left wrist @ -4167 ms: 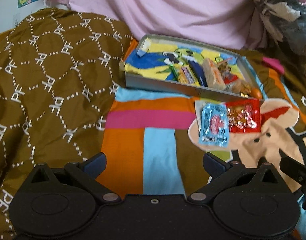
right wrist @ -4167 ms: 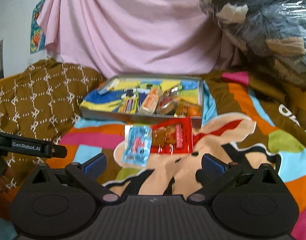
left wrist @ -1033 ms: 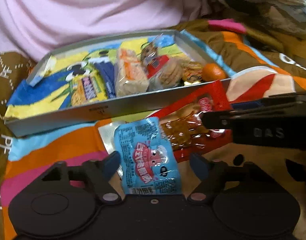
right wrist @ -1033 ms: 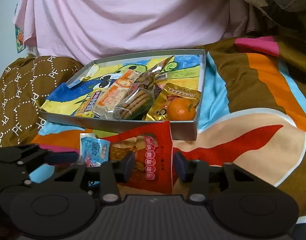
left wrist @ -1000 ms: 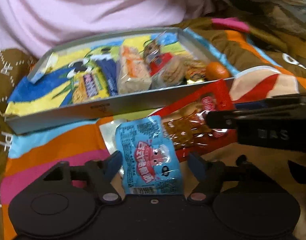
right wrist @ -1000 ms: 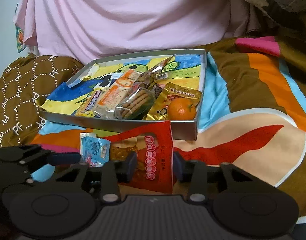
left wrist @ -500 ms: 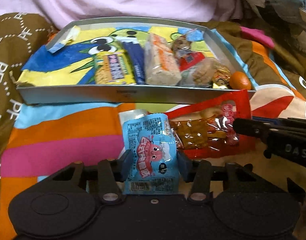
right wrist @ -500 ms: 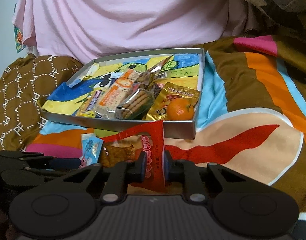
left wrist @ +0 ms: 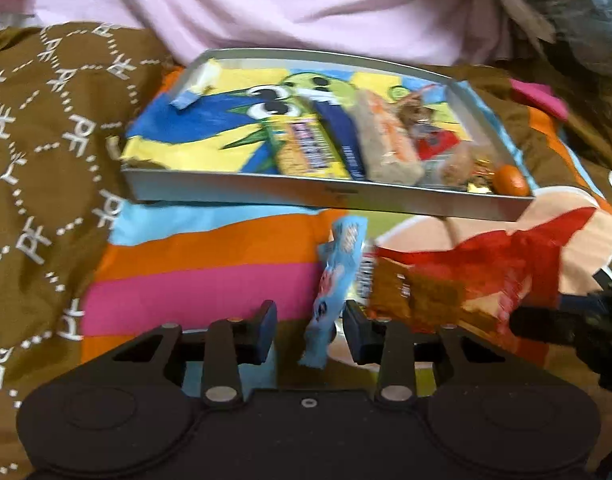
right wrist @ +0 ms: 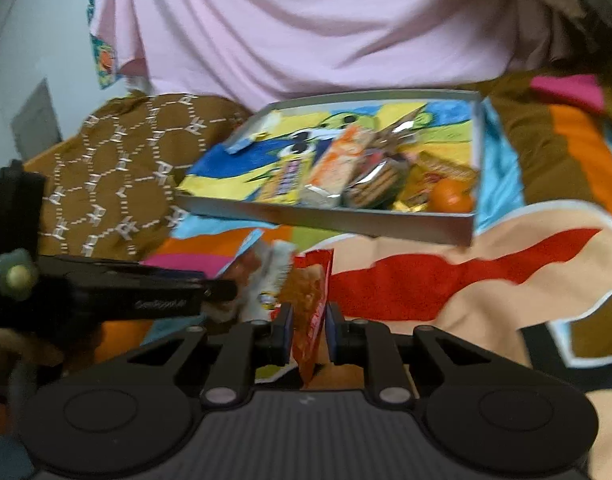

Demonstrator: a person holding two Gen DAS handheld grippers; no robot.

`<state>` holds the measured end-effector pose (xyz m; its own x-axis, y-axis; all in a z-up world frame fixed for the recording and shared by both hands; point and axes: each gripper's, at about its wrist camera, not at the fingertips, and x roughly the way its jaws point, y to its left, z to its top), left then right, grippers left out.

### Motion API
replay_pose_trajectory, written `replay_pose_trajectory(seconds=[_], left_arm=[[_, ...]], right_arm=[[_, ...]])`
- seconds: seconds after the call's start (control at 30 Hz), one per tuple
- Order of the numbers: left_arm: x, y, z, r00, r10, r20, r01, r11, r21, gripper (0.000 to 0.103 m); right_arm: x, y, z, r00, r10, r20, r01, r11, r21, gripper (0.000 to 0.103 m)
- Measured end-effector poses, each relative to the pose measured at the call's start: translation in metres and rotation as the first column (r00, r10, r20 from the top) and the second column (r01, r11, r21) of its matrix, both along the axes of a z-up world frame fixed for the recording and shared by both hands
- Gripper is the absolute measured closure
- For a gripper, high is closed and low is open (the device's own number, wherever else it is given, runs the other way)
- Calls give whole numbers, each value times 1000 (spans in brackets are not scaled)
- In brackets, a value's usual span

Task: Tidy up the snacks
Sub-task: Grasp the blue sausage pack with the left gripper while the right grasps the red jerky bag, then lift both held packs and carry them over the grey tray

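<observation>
My right gripper [right wrist: 309, 330] is shut on a red snack packet [right wrist: 312, 300] and holds it edge-up above the blanket; the packet also shows in the left wrist view [left wrist: 458, 280]. A light blue snack packet [left wrist: 338, 268] stands on edge between the fingers of my left gripper [left wrist: 309, 330], against the right finger, with a gap to the left finger. The grey tray [left wrist: 330, 194] beyond holds several snacks and a small orange [left wrist: 512, 180] at its right end. The tray also shows in the right wrist view [right wrist: 386, 224].
A colourful striped blanket [left wrist: 194, 264] covers the bed. A brown patterned quilt [left wrist: 46, 152] rises at the left. Pink cloth [left wrist: 306, 8] hangs behind the tray. A bag of clothes [left wrist: 566, 8] sits at the far right.
Both packets have come up off the blanket and turned on edge. My right gripper closed fully on the red packet. My left gripper's fingers stand wider around the blue packet than before.
</observation>
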<state>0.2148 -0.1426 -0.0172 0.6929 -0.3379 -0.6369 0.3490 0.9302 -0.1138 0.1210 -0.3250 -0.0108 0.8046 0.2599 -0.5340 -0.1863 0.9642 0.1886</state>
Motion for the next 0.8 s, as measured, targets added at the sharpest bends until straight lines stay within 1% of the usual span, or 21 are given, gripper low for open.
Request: replay_pose_trajectory(seconds=[0.07, 0.13, 0.17, 0.3, 0.33, 0.37, 0.4, 0.47, 0.53, 0.6, 0.67, 0.73, 0.8], left_arm=[[3, 9, 0, 1000, 17, -9, -17, 1000, -7, 65], [8, 15, -2, 999, 14, -28, -15, 999, -29, 65], [10, 18, -3, 999, 15, -35, -16, 999, -38, 65], [20, 22, -8, 999, -1, -49, -2, 998, -64, 60], [23, 22, -10, 999, -8, -53, 4, 998, -67, 56], [25, 21, -11, 998, -11, -54, 7, 998, -68, 55], [28, 21, -12, 998, -17, -53, 13, 998, -69, 52], [33, 19, -14, 998, -38, -48, 35, 997, -65, 46], [37, 16, -14, 997, -70, -37, 68, 996, -55, 37], [40, 12, -16, 994, -105, -33, 104, 994, -37, 33], [42, 10, -18, 992, -121, -26, 121, 993, -11, 33], [41, 7, -19, 992, -128, -13, 129, 991, 21, 37], [37, 4, -21, 990, -138, 8, 137, 989, 62, 39]], right_arm=[[2, 4, -3, 1000, 12, -12, -12, 1000, 7, 77], [5, 6, -7, 999, 20, -25, -20, 1000, 24, 72], [8, 7, -10, 999, 23, -34, -21, 999, 39, 68], [18, 9, -21, 997, 32, -69, -26, 996, 82, 60], [20, 10, -24, 997, 31, -77, -24, 996, 83, 59], [23, 11, -27, 996, 30, -86, -23, 996, 83, 55], [25, 12, -30, 995, 29, -93, -21, 996, 83, 54], [29, 14, -36, 994, 27, -106, -18, 996, 85, 53], [33, 16, -41, 993, 25, -111, -16, 996, 85, 53], [36, 17, -44, 993, 28, -110, -18, 996, 91, 52], [38, 19, -46, 994, 29, -110, -19, 996, 93, 52], [39, 22, -47, 994, 29, -110, -20, 997, 80, 55], [39, 24, -47, 994, 23, -111, -16, 998, 67, 63]])
